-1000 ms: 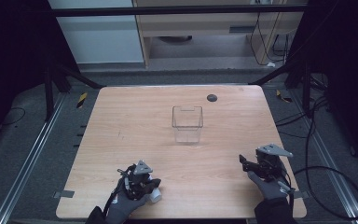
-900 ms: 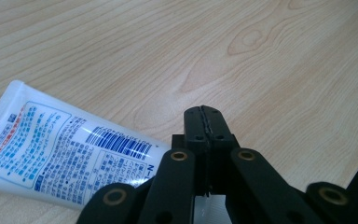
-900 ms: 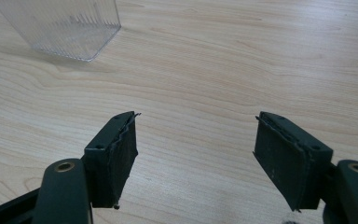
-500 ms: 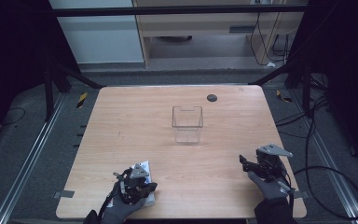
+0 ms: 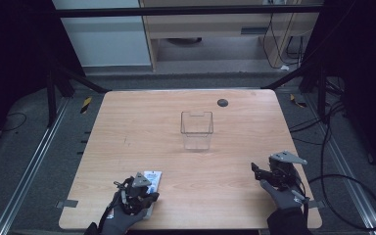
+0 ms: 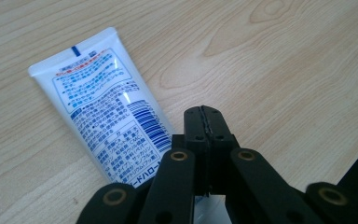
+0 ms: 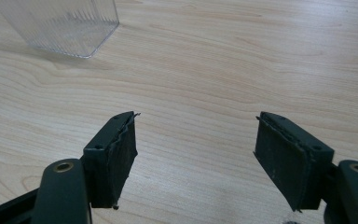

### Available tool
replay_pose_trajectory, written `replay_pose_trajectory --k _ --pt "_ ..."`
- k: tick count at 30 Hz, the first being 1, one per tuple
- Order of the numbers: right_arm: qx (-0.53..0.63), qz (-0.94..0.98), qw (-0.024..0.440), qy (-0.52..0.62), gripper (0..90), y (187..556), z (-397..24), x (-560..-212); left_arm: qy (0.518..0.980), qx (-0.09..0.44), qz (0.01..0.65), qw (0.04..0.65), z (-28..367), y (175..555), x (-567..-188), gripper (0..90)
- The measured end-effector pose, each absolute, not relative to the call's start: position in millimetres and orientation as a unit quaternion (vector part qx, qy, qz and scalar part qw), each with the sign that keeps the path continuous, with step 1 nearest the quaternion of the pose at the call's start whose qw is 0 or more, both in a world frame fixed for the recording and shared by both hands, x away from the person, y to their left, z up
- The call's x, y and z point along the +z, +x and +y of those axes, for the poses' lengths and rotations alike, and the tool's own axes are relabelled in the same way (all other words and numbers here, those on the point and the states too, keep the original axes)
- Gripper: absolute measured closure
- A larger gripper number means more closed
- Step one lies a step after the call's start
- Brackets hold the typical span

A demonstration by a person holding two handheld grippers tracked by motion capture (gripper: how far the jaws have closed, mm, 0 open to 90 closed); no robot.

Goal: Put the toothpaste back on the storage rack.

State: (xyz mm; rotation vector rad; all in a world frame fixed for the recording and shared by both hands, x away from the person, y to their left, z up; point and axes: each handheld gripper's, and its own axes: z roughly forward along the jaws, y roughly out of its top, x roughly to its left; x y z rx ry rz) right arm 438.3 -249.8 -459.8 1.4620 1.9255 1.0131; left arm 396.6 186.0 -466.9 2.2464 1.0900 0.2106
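Observation:
A white tube (image 5: 152,177) printed with blue text lies flat near the table's front left; in the left gripper view the tube (image 6: 107,107) runs away to the left of the jaws. My left gripper (image 5: 149,196) hovers over the tube's near end, its jaws (image 6: 204,114) shut flat together with nothing between them. At the front right, my right gripper (image 5: 257,175) is open over bare wood; its jaws have just been opening a little, and in the right gripper view the gripper (image 7: 196,149) has nothing between its pads. A clear plastic container (image 5: 196,129) stands mid-table.
The container's corner (image 7: 60,23) sits far ahead and left of the right gripper. A small dark round thing (image 5: 222,102) lies near the table's far edge (image 5: 186,91). Cables and metal rails run along the floor on both sides.
My left hand has shifted slightly toward the near edge, and more of the white tube shows beyond it. The right hand has kept still.

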Motion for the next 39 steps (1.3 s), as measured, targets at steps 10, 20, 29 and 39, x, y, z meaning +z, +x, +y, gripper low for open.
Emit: replay_pose_trajectory --k 10,20,29,39 --pt "0.373 0.709 0.256 0.540 29.0 438.3 -249.7 -459.9 0.852 0.087 0.421 0.300 189.6 398.7 -467.5 89.4" --pt "0.373 0.709 0.256 0.541 28.9 438.5 -249.7 -459.9 0.854 0.095 0.425 0.285 193.7 400.5 -466.2 89.4" --pt "0.373 0.709 0.255 0.542 28.8 438.2 -250.0 -459.7 0.855 0.098 0.426 0.278 196.6 399.5 -465.3 89.4" --pt "0.373 0.709 0.255 0.542 28.7 438.4 -249.8 -459.8 0.857 0.099 0.428 0.269 200.1 399.1 -465.5 89.4"
